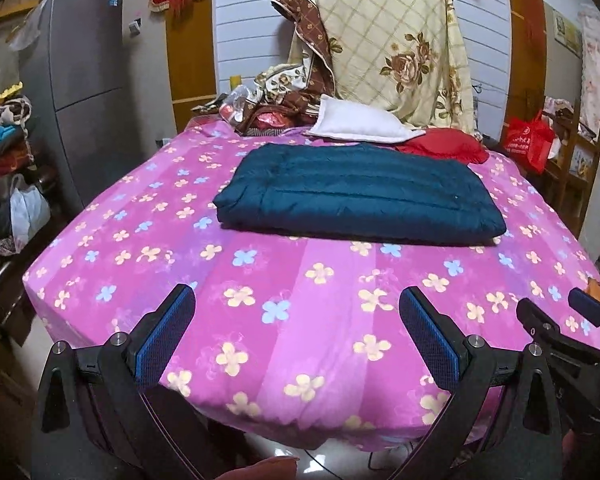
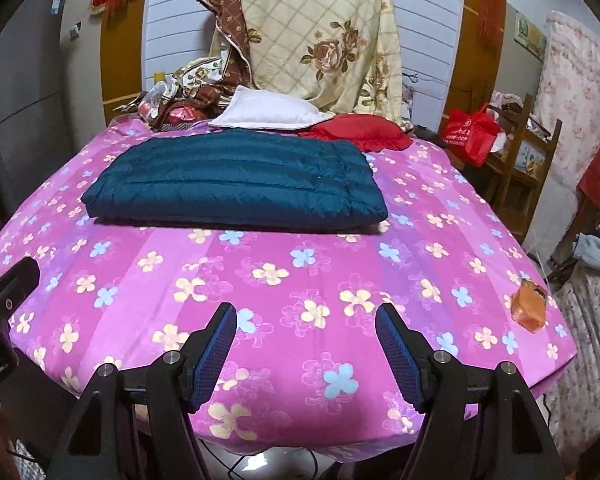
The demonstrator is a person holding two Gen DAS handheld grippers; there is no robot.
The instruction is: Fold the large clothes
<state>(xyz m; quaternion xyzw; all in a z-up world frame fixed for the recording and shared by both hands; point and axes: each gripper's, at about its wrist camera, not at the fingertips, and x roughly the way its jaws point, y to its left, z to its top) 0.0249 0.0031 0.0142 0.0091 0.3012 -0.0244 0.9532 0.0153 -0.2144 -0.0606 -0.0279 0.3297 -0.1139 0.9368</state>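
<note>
Both grippers empty and wide at the near edge, folded jacket lying ahead.

The left gripper (image 1: 296,320) and the right gripper (image 2: 306,336), low in each frame, stand with blue-padded jaws spread wide, holding and touching nothing, above the pink flower-print bedsheet (image 1: 300,280). The dark teal quilted jacket (image 1: 360,196) lies as a flat rectangle at upper centre, well apart from both. The fold looks essentially done; any tidying should pinch only the near corners, square the edges gently, and keep clear of the white pillow (image 1: 360,120) and red cloth (image 1: 444,144) behind.
</note>
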